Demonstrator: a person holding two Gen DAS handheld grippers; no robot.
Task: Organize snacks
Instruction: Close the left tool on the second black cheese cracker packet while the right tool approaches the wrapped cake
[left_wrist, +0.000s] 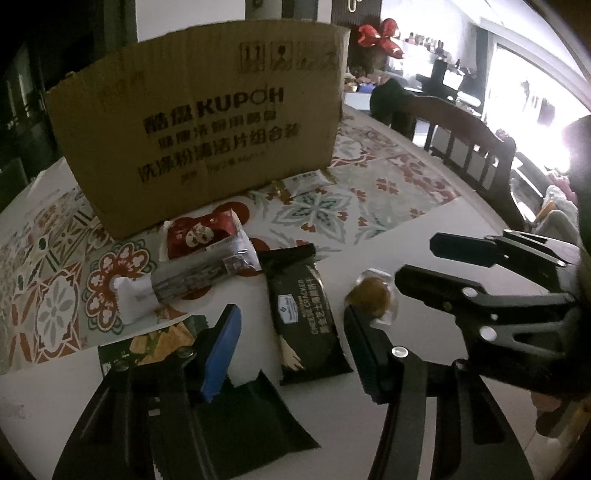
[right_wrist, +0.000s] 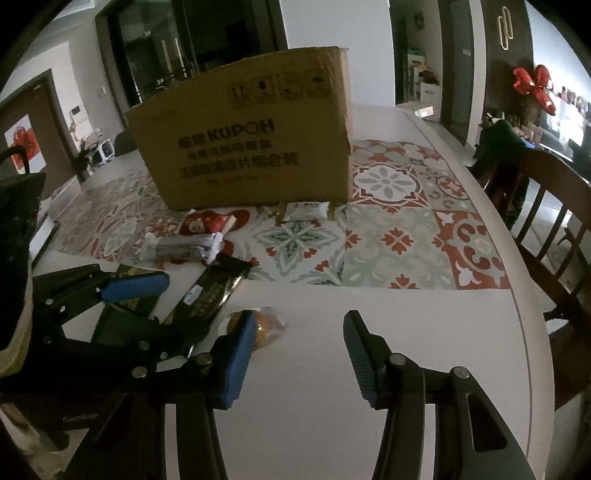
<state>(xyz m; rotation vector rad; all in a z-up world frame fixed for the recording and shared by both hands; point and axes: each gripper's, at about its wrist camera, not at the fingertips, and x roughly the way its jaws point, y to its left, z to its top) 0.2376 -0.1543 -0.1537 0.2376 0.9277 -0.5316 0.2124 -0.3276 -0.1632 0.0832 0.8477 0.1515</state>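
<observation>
While both claws hang low over the near edge of the white table (right_wrist: 424, 314), nothing is gripped: the left gripper (left_wrist: 291, 339) is spread wide and empty, and the right gripper (right_wrist: 299, 354) likewise, jaws well apart. Snacks lie scattered near the tall brown cardboard box (left_wrist: 199, 133), which stands at the far side on the patterned tile mat (right_wrist: 399, 236). Nearest the right claw sits a small round brown pastry in clear wrap (right_wrist: 264, 325), just beside its left finger. Left of that lies a long black cheese-cracker packet (left_wrist: 308, 317), then a silvery wrapped bar (left_wrist: 192, 278) and a red pouch (left_wrist: 199, 236). That pastry looks light, soft and crushable, its film slippery; I'd pinch gently across the middle.
</observation>
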